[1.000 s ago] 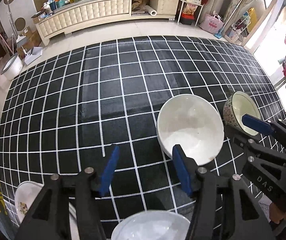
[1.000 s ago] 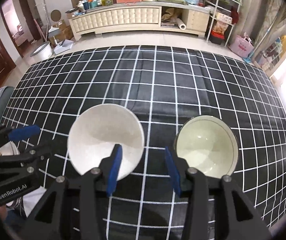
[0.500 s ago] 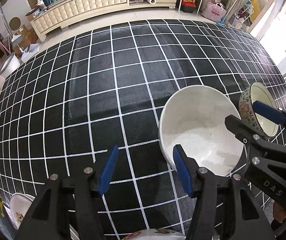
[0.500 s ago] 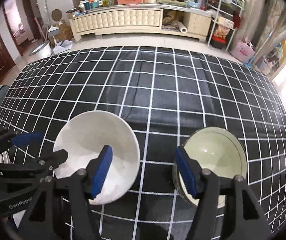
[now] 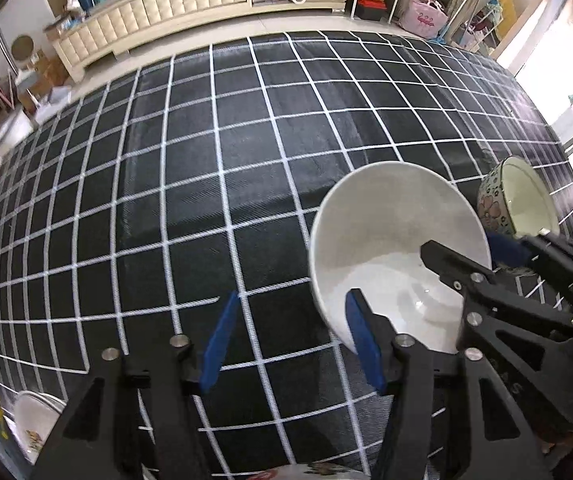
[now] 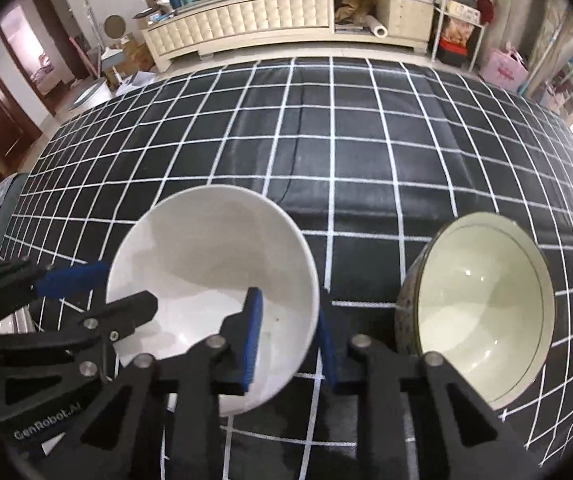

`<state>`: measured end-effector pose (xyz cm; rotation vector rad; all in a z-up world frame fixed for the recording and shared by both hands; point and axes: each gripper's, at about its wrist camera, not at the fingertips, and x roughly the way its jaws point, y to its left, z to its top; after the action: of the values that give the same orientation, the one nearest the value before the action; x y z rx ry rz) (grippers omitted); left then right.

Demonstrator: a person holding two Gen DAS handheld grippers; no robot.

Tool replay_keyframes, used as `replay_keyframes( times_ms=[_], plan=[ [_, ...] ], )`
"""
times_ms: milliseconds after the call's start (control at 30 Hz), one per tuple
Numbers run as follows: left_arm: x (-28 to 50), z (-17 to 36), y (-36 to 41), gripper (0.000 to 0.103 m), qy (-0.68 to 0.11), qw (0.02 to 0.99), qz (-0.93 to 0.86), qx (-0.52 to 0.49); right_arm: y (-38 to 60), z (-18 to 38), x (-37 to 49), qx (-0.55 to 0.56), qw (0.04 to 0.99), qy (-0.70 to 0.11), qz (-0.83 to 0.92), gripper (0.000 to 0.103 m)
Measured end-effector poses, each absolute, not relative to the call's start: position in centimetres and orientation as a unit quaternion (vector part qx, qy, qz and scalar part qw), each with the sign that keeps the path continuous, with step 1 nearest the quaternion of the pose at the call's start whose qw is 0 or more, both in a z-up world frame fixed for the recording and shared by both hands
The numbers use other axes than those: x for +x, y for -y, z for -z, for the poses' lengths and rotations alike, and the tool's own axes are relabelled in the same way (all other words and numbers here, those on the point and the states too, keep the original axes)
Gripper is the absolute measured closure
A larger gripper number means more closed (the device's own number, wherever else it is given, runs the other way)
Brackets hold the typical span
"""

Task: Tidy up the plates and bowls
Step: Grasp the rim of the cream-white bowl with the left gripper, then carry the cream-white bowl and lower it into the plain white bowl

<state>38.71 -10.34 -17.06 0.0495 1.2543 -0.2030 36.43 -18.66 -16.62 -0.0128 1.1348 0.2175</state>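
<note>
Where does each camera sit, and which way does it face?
Left wrist: on the left claw, facing steeply down at the checked cloth; its own fingers show, and the right claw enters at the right.
Right wrist: on the right claw, also facing down; its own fingers show, and the left claw enters at the left.
Shared: the white bowl, whose rim is between each claw's fingers, both claws having just been closing; the patterned bowl; the cream cabinet beyond.

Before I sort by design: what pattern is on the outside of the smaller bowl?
Heart and flower prints on the smaller bowl's outer wall, clearest in the left wrist view.
</note>
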Motion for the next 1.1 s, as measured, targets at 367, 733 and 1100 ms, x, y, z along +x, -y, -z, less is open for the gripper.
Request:
replay_keyframes(
  times_ms=[367, 733, 1100],
  plan=[
    [38.1, 17.6, 13.0, 0.091, -0.585, 0.803, 0.090, 0.066, 18.4, 15.4, 34.5, 0.006, 0.850, -0.517, -0.101, 0.086],
    [34.0, 12.6, 11.1, 0.091, -0.561, 0.822, 0.078, 0.061, 16.4, 10.9, 30.8, 0.013, 0.856, -0.505, -0.111, 0.088],
    [26.9, 8.7, 7.9, 0.091, -0.546, 0.835, 0.069, 0.024, 14.1, 8.3, 26.2, 0.013, 0.858, -0.497, -0.129, 0.088]
  ],
)
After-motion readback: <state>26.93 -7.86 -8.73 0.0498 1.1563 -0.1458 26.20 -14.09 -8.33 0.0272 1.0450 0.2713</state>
